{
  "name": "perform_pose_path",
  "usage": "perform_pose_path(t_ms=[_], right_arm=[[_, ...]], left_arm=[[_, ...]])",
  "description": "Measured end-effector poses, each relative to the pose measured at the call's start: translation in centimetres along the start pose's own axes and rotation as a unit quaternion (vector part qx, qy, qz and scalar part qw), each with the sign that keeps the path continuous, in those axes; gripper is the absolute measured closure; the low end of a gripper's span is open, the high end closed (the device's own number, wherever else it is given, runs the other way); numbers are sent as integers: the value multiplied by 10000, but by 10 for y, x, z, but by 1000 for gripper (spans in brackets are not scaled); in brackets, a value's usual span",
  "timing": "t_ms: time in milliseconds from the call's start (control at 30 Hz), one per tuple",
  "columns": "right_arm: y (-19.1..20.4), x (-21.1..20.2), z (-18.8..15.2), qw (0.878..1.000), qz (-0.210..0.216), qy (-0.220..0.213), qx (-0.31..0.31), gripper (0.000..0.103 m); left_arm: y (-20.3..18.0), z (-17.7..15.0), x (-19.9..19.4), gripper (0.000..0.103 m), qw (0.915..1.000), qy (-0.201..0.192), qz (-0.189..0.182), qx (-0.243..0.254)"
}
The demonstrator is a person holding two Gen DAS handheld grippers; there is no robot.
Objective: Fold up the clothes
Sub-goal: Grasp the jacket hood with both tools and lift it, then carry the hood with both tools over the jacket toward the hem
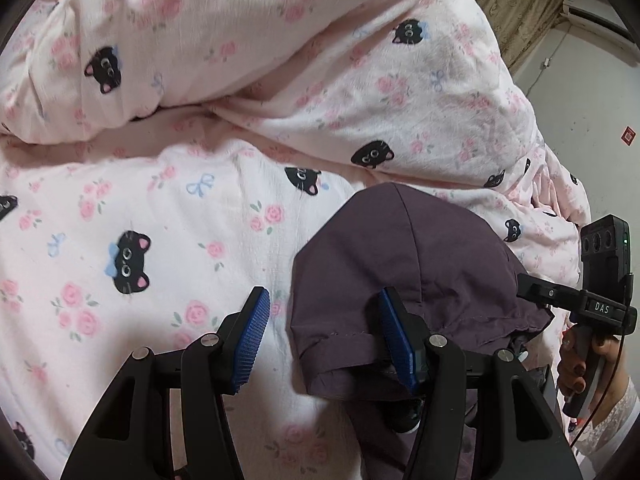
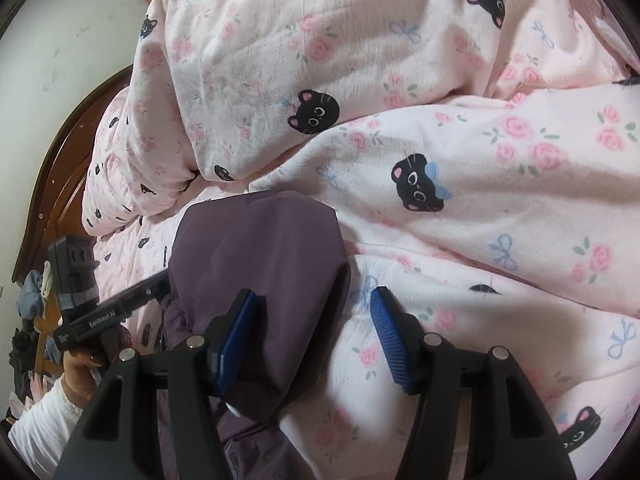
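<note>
A dark purple garment (image 1: 416, 256) lies bunched on the pink quilt, low in both views. My left gripper (image 1: 326, 324) stands open over its left edge. The right blue pad (image 1: 394, 332) rests against the cloth, while the left pad (image 1: 256, 320) is over bare quilt. My right gripper (image 2: 312, 328) is also open, at the other side of the purple garment (image 2: 260, 256). Its left pad (image 2: 236, 336) is against the cloth and its right pad (image 2: 386, 332) is over the quilt. Neither pair of pads presses the fabric together.
A thick pink quilt (image 1: 160, 216) printed with black cats and roses covers the bed and rises in big folds behind the garment. A dark wooden bed frame (image 2: 52, 184) curves along the left. A hand (image 1: 580, 364) holds the other gripper's handle at the right edge.
</note>
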State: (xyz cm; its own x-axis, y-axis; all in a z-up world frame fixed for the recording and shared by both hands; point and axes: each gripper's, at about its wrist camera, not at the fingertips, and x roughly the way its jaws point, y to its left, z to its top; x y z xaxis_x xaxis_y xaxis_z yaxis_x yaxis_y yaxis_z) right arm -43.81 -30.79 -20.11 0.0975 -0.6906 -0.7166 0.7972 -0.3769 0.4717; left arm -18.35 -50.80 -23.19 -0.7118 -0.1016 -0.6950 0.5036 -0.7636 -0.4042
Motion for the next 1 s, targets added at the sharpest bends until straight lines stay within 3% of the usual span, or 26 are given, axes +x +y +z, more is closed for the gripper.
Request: perform_pose_path(t_ms=[133,300,333,400,433,500,733,1000], right_arm=[[1,4,3,10000,21,-47,19,47],[-2,6,10,9994,207,-82,273,61],[-2,7,11,9993,206,-87,311,64],[-4,6,13,9990,221,-86,375,84],[-4,5,14,9989,229,-91,389,89],[-2,1,15,9988,327,-102,346,98],[26,-32,14,9984,416,-345,-145,100],[65,-76,-9,9950,428,-298,-850,100]], left_arm=[[-2,2,3,52,9999,27,-94,-34],[1,6,5,52,9994,34,-261,-234],[1,7,4,58,9992,26,-302,-256],[-1,8,2,71,9991,19,-357,-232],[-3,8,1,83,9992,24,-361,-178],[-8,9,-3,92,9993,8,-365,-64],[-25,10,-35,96,9987,-275,-313,306],[-51,-8,-83,96,9964,-229,-399,716]])
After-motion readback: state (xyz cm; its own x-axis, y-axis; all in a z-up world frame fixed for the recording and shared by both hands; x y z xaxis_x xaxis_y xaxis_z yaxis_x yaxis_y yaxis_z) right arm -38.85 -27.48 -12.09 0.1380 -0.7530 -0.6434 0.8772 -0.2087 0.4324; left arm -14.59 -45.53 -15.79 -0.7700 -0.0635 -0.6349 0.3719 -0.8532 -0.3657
